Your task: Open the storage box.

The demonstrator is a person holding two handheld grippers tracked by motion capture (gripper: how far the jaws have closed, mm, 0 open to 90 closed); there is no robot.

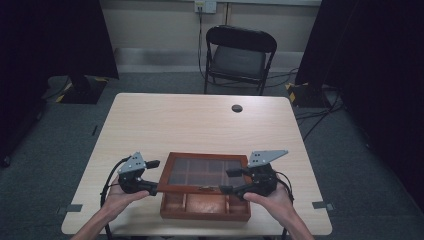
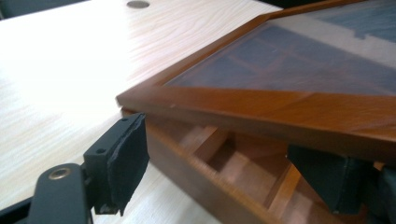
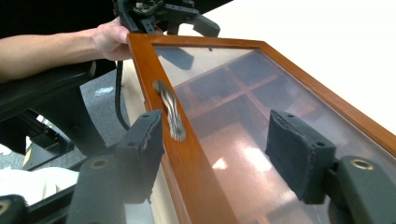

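At the table's near edge we hold the wooden box (image 1: 205, 205) with its glass lid (image 1: 207, 172) partly raised. Our left gripper (image 1: 150, 175) and right gripper (image 1: 231, 181) both have jaws spread astride the lid's front rail; whether opening or closing, we judge it midway.

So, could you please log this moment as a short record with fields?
setting: light wooden table, black chair behind it
object: wooden box with inner compartments
lid: glass-paned lid, partly raised at the near edge, metal clasp on its front rail
left gripper: open, straddling the lid's left front corner
right gripper: open, fingers either side of the front rail
contents: none visible
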